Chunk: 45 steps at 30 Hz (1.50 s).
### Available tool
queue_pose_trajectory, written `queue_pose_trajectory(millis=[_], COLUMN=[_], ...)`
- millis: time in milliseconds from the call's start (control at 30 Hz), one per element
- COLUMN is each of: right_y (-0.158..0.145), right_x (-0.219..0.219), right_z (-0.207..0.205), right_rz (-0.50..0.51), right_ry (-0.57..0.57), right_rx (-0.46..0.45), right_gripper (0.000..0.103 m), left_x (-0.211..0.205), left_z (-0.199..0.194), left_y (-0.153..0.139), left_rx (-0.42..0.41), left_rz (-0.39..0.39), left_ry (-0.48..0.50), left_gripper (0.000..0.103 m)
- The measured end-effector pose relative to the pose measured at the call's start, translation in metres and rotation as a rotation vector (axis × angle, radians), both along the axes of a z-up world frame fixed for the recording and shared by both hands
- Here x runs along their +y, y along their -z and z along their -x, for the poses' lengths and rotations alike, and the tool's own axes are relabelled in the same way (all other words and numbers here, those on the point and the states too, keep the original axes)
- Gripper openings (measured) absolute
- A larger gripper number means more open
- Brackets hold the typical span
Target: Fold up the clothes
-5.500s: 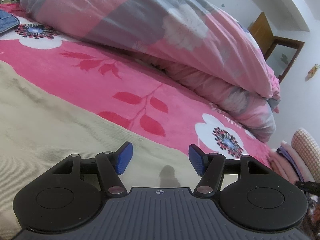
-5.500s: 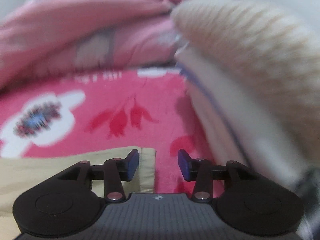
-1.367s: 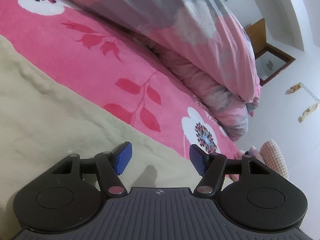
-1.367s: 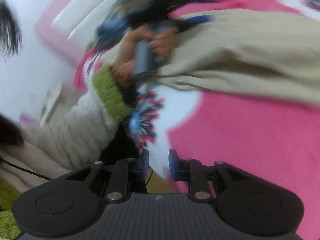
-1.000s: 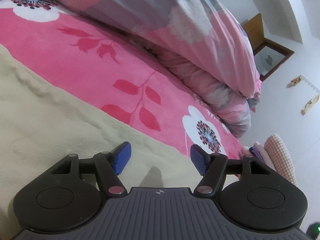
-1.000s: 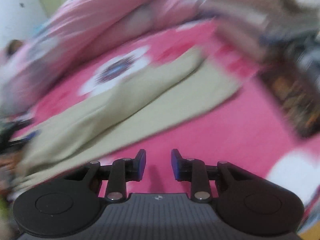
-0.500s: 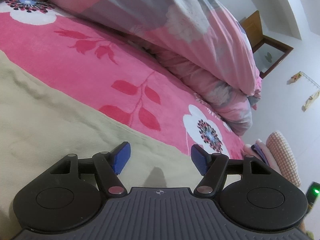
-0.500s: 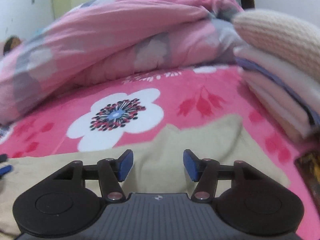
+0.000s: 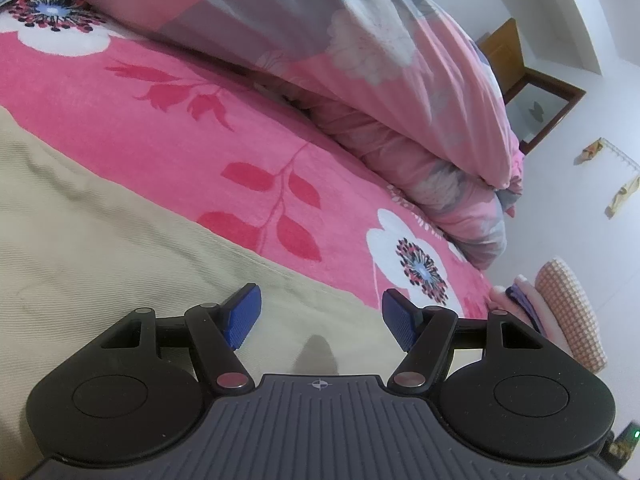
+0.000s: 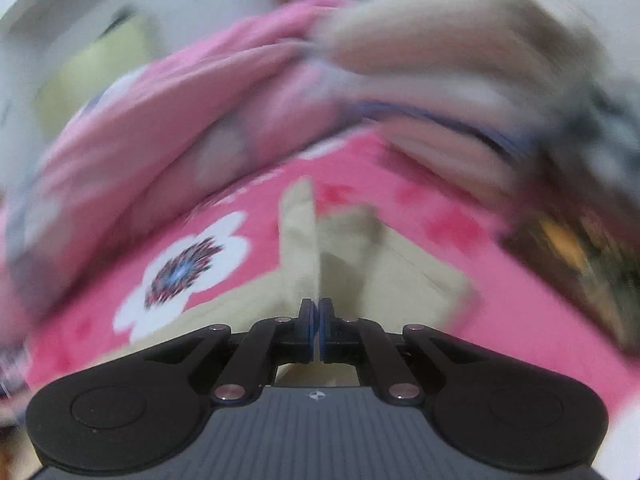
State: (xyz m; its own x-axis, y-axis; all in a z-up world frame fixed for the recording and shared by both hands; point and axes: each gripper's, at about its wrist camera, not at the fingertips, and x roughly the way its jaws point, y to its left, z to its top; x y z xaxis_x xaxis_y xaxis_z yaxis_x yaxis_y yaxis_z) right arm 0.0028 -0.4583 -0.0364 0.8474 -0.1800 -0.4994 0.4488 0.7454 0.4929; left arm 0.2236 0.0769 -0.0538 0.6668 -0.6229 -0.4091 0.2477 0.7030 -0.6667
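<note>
A beige garment [image 9: 100, 248] lies spread on the pink flowered bedsheet [image 9: 168, 132]. My left gripper [image 9: 318, 320] is open and empty, low over the garment near its far edge. In the blurred right wrist view, my right gripper [image 10: 317, 330] is shut on the beige garment [image 10: 304, 240], and a fold of the cloth stands up between the blue pads.
A rolled pink and grey quilt [image 9: 340, 52] lies along the far side of the bed. A stack of folded clothes [image 9: 560, 312] with a checked piece on top sits at the right, also in the right wrist view [image 10: 460, 80]. A wooden frame [image 9: 532, 92] stands by the white wall.
My right gripper has closed on the beige garment's end and lifted a fold; half a second ago it was open above it. The left gripper has hardly moved.
</note>
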Motion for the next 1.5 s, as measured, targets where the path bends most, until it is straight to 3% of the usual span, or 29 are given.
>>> queue_pose_trajectory(millis=[67,200,533,667,833,900,967,1067,1133,1267,1300,1400,1467,1500], right_y=[0.015,0.024,0.030,0.019,0.028,0.020,0.006,-0.013,-0.023,-0.023,-0.021,-0.017,-0.014,-0.013], right_x=[-0.021,-0.039,-0.067,-0.072,-0.079,-0.074,-0.066,-0.054,-0.040,-0.012,-0.010,-0.018,-0.024,-0.027], right_z=[0.021,0.039,0.023,0.017,0.013,0.016,0.020,0.021,0.010,-0.034,-0.045,-0.069,-0.086,-0.094], right_rz=[-0.154,-0.260,-0.298,-0.247,-0.244,-0.191,-0.089,0.056,0.139,0.250,0.274,0.337,0.379,0.400], right_ry=[0.062,0.090,0.155,0.157,0.164,0.187,0.235,0.261,0.163,-0.128,-0.156,-0.126,-0.106,-0.095], right_rx=[-0.032,-0.102,-0.089,-0.128,-0.021,-0.008,0.000,0.000,0.026,0.149,0.181,0.265,0.321,0.349], right_gripper=[0.001,0.004,0.007,0.003,0.003,0.009,0.025,0.026,0.026,0.024,0.024,0.018,0.001,0.003], left_x=[0.000,-0.001,-0.001,-0.001,-0.002,-0.002,-0.002,-0.002,-0.002,-0.001,0.001,0.007,0.012,0.015], left_z=[0.000,0.001,0.002,0.002,0.002,0.002,0.002,0.003,0.003,0.003,0.002,0.002,0.003,0.004], left_y=[0.000,0.000,-0.001,-0.001,-0.001,-0.001,-0.001,-0.001,-0.001,-0.001,-0.001,0.000,-0.002,-0.003], left_rx=[-0.003,-0.005,-0.008,-0.008,-0.008,-0.008,-0.009,-0.009,-0.009,-0.006,-0.002,0.008,0.001,-0.002], left_rz=[-0.003,-0.005,-0.008,-0.008,-0.010,-0.010,-0.010,-0.010,-0.010,0.004,0.017,0.060,0.080,0.085], left_ry=[-0.001,-0.002,-0.003,-0.003,-0.004,-0.004,-0.003,-0.004,-0.004,-0.005,-0.008,-0.026,-0.062,-0.077], left_gripper=[0.068,0.068,0.068,0.068,0.068,0.068,0.068,0.068,0.068,0.068,0.068,0.068,0.068,0.069])
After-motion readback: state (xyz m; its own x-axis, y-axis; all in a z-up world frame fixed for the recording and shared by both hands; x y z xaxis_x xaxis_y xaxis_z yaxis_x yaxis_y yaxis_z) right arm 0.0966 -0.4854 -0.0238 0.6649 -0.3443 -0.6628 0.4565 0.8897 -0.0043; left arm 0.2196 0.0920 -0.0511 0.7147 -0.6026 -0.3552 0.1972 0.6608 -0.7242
